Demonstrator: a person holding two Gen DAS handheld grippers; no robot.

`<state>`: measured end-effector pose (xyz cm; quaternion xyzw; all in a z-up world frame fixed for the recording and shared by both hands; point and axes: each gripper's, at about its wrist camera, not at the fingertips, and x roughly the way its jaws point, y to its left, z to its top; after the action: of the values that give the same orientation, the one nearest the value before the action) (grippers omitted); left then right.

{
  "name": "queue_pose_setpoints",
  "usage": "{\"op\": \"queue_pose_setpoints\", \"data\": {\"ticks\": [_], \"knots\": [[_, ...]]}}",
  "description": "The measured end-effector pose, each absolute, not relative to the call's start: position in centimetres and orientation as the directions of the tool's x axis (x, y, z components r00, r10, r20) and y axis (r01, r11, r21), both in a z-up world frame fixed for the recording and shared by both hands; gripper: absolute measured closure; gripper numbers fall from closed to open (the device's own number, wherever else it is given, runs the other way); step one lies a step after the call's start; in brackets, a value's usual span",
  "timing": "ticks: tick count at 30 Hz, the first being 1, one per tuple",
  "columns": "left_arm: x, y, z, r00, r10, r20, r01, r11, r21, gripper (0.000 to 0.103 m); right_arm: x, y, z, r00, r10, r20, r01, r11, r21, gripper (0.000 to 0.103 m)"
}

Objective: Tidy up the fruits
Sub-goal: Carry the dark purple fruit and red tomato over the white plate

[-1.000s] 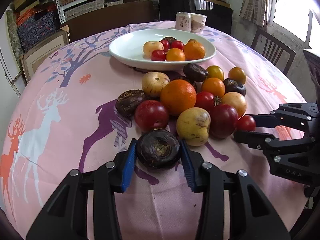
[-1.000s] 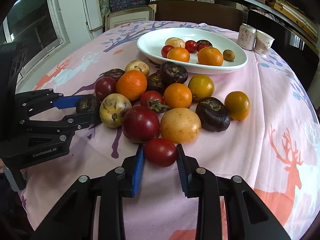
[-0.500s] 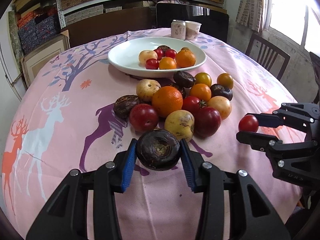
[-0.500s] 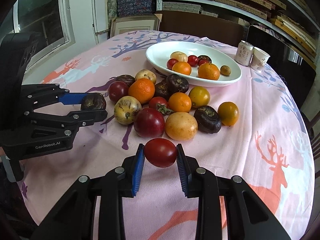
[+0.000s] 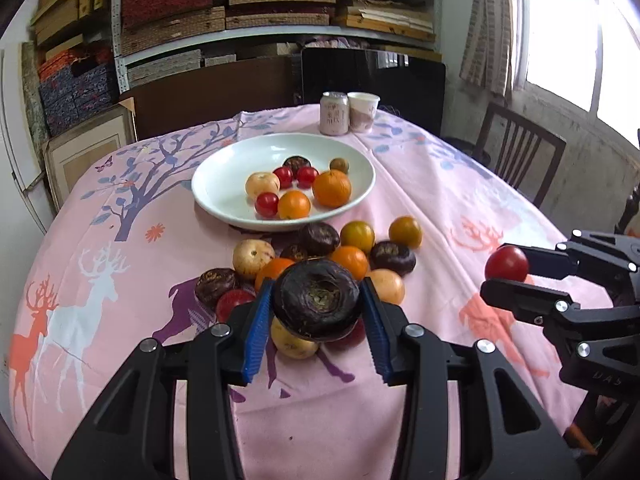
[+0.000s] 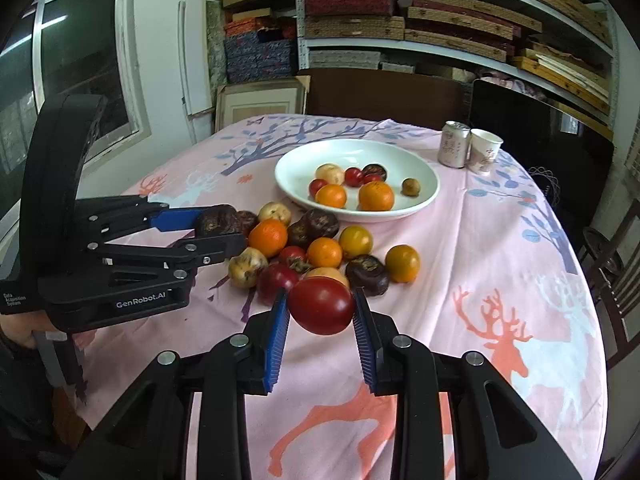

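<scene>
L gripper [image 5: 316, 320] clamped across dark wrinkled fruit [image 5: 318, 304], R gripper [image 6: 322, 320] on smooth red tomato [image 6: 322, 305], both above table's near edge; tomato prob soft, slippery, so grip widest part lightly.

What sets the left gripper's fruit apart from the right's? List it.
The dark fruit in the left gripper is purple-brown, rough and matte; the tomato in the right gripper is red, smooth and glossy. The dark fruit shows a sunken, brownish centre; the tomato shows none. Both are roundish, clamped between blue pads, held above the tablecloth.
</scene>
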<state>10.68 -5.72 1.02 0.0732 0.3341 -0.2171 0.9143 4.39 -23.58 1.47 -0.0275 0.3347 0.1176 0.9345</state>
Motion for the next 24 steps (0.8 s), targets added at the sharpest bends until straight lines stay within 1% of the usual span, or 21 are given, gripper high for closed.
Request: {"op": "queue_pose_setpoints", "data": {"ticks": [6,9,11,15,19,24], "knots": [[12.4,-6.1,2.5,0.703,-0.363,-0.611,0.398,0.913,-0.084,0.061,6.6,-25.8,3.4,0.79,0.2,-0.58,-0.188,0.979,0.081,0.071],[13.6,-5.9,3.0,0.71,-0.36,-0.605,0.373,0.921,-0.111,0.061,8.4,-26.5,3.8,0.791,0.197,-0.58,-0.178,0.98,0.09,0.071],[14.7,-5.7,3.4,0.718,-0.351,-0.601,0.354,0.928,-0.119,0.061,10.2,-26.9,3.7,0.788,0.172,-0.591,-0.167,0.984,0.064,0.071],[17.6,-5.4,3.7,0.74,-0.307,-0.599,0.31,0.945,-0.101,0.061,13.8,-28.1,3.4,0.767,0.181,-0.615,-0.162,0.983,0.086,0.071],[20.8,-4.9,3.5,0.739,-0.282,-0.612,0.282,0.954,-0.099,0.061,17.4,-28.2,3.0,0.769,0.147,-0.622,-0.148,0.988,0.052,0.071],[24.8,-4.5,2.5,0.733,-0.242,-0.636,0.249,0.965,-0.081,0.061,21.6,-28.1,1.8,0.752,0.168,-0.637,-0.156,0.985,0.075,0.071]]}}
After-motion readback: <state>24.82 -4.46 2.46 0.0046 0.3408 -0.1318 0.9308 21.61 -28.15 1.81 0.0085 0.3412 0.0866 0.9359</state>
